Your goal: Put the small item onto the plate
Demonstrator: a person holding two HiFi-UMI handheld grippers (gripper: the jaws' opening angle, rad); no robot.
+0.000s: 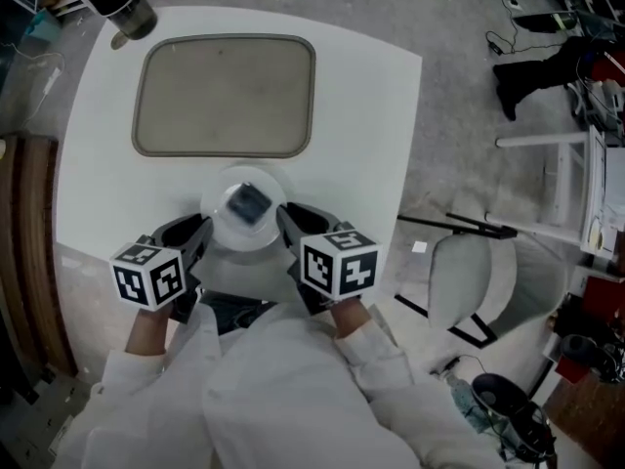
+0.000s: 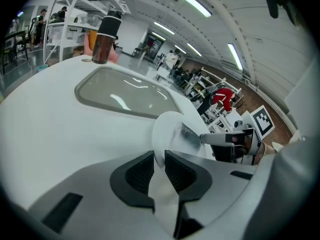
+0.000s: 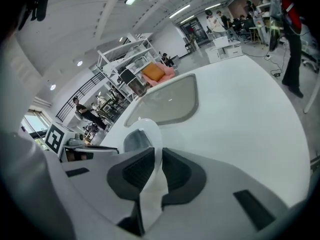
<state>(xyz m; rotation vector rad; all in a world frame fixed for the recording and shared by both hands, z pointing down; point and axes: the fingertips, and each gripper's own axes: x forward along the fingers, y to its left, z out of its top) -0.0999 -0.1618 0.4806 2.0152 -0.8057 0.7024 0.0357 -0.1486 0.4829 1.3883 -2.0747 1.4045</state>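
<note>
A small white plate (image 1: 221,231) sits between my two grippers near the table's front edge. A small dark item (image 1: 248,203) lies on it. My left gripper (image 1: 200,231) is shut on the plate's left rim, and my right gripper (image 1: 286,225) is shut on its right rim. In the left gripper view the plate (image 2: 167,128) stands edge-on between the pads of the left gripper (image 2: 159,170), with the item (image 2: 191,135) beyond. In the right gripper view the rim (image 3: 151,130) runs between the pads of the right gripper (image 3: 157,169), the item (image 3: 132,140) to the left. I cannot tell whether the plate rests on the table.
A large empty beige tray (image 1: 227,96) lies on the white table (image 1: 371,145) behind the plate. A dark bottle (image 1: 125,6) stands at the far left corner. A white chair (image 1: 471,281) stands on the floor to the right of the table.
</note>
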